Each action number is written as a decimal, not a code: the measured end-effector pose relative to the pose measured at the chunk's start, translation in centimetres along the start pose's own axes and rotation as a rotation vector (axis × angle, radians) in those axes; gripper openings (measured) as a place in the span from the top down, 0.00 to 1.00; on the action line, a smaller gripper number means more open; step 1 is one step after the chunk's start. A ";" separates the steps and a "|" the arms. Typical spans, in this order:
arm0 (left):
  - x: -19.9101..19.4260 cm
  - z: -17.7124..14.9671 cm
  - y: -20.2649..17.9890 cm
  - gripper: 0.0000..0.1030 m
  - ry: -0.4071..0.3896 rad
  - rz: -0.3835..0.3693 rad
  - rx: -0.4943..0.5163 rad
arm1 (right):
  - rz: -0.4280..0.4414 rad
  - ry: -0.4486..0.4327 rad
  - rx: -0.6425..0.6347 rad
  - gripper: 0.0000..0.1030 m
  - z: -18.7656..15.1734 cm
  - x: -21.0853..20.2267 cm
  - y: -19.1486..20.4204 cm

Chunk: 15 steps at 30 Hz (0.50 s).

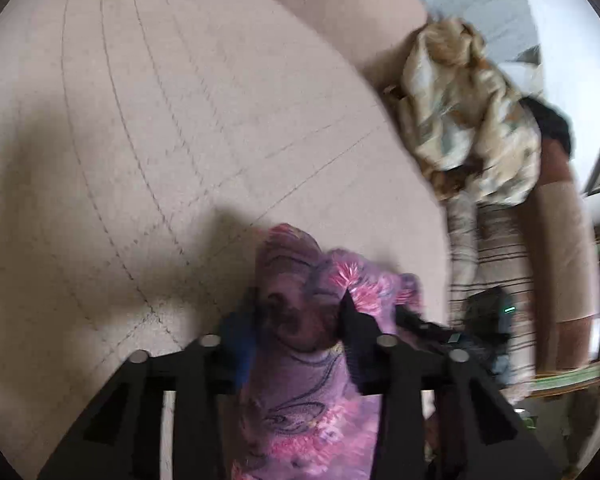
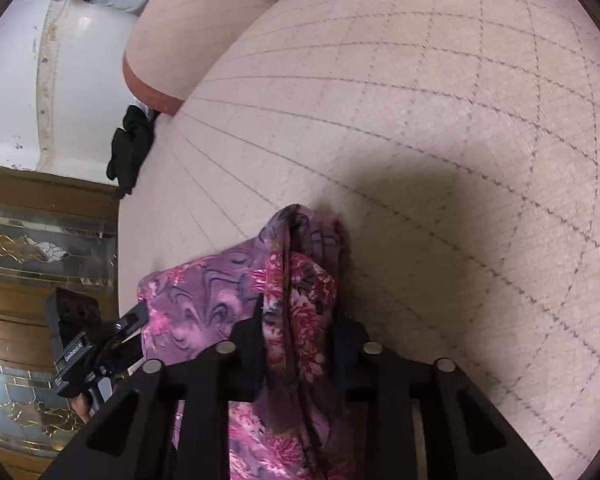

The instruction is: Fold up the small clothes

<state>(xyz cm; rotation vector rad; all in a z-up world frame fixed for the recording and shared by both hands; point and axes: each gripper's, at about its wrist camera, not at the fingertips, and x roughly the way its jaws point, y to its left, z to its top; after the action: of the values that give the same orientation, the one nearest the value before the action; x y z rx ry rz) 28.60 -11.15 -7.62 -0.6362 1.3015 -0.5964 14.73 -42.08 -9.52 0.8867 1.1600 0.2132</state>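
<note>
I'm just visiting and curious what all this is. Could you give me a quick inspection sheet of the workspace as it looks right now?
Surface: beige quilted cover, stitched in a grid.
Job's things: purple floral cloth, bunched, held at two spots.
Clutter: tan patterned heap at the far edge; striped fabric below it; black garment at the cover's edge.
Grippers: left gripper and right gripper both have jaws shut on the cloth.
Cables: nothing seen.
Surroundings: white wall, wooden cabinet with decorated glass.
</note>
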 end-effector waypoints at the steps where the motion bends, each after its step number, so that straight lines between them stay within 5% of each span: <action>1: -1.7 0.9 -0.3 0.69 -0.013 -0.035 -0.010 | 0.037 -0.011 0.012 0.74 0.1 -0.3 0.5; 4: -5.1 3.4 -1.7 0.69 -0.075 -0.051 0.034 | 0.121 -0.024 -0.028 0.75 2.3 -1.0 3.6; 11: -5.4 11.6 -0.8 0.63 -0.105 0.041 0.072 | 0.050 -0.021 -0.122 0.72 9.8 5.3 9.1; 13: -3.7 11.7 1.7 0.63 -0.064 0.168 0.057 | -0.049 0.007 -0.144 0.66 9.8 7.9 8.1; 15: -4.1 9.3 2.8 0.63 -0.011 0.147 0.079 | -0.075 0.024 -0.108 0.61 8.7 7.9 6.7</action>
<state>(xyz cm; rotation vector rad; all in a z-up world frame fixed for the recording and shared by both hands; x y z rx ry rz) 37.15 -5.43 -5.47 -0.4734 1.2955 -0.5201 27.43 -37.44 -9.40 0.7459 1.1903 0.2233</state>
